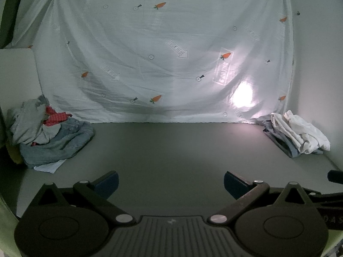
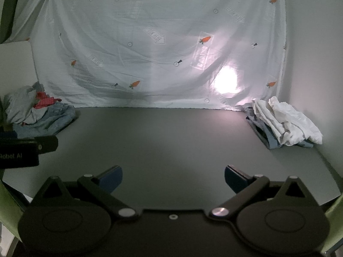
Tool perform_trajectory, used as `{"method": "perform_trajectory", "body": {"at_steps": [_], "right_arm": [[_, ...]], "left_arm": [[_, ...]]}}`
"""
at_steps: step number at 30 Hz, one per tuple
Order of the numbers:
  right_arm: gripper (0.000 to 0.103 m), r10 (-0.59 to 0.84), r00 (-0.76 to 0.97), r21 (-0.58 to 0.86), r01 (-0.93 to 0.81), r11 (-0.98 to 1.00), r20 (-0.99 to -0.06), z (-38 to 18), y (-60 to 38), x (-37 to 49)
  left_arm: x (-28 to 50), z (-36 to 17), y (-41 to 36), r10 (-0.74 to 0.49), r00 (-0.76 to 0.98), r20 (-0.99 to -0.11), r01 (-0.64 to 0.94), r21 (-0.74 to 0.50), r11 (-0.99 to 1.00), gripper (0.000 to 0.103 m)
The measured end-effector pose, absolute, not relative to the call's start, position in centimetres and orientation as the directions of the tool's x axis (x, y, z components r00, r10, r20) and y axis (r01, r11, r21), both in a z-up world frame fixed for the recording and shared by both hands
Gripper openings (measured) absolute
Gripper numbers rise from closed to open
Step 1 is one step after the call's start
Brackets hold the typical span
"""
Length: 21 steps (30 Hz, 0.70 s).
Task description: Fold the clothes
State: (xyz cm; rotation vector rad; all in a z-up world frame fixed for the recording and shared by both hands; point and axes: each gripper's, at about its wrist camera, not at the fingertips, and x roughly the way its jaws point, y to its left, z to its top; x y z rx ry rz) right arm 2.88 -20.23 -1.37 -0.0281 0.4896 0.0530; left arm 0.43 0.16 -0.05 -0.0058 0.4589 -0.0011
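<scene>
Grey table (image 1: 171,150) bare mid-span; both my grippers (image 1: 171,182) (image 2: 173,178) spread, empty; unfolded pile (image 1: 49,132) far left of it, soft, limp denim likely heaviest—pinch a hem edge.

Right gripper (image 2: 173,178): jaws spread wide, nothing between the blue pads (image 2: 111,176), hovering over the bare grey table (image 2: 163,141). Unfolded clothes pile (image 2: 40,113) at the table's far-left corner; white garment stack (image 2: 285,124) at its far-right corner. Carrot-print sheet (image 2: 150,42) hangs behind the table. Left gripper's black body (image 2: 23,150) at the table's left edge.
</scene>
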Motion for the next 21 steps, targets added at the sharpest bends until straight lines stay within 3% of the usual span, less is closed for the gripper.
{"method": "perform_trajectory", "body": {"at_steps": [21], "right_arm": [[0.103,0.046,0.881,-0.009,-0.057,0.998,-0.471,-1.43,-19.58,2.83]], "left_arm": [[0.31,-0.31,0.73,-0.002,0.894,-0.448,-0.003,-0.009,1.000,0.103]]}}
